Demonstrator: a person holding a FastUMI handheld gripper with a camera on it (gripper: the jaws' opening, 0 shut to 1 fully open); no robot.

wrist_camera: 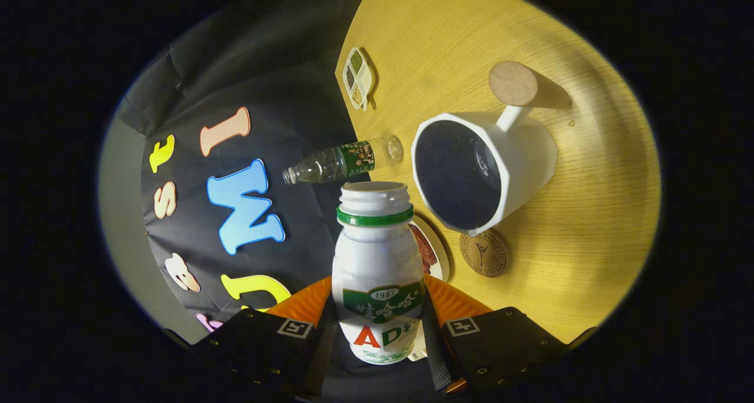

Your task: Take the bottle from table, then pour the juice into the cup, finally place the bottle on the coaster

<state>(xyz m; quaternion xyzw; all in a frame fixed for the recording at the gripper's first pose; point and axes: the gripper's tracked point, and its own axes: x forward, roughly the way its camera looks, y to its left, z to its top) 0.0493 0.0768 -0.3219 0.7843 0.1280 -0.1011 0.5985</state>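
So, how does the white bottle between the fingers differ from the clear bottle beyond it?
The white bottle is opaque and squat; the clear bottle is see-through and slim. The white bottle is held between the fingers, while the clear bottle stands free on the table, by the cup. Both carry green labels.

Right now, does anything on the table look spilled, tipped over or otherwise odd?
No spill shows. The view is tilted because the gripper, shut on the white bottle, is tipped toward the cup. The bottle's cap is off. The clear bottle beyond seems upright.
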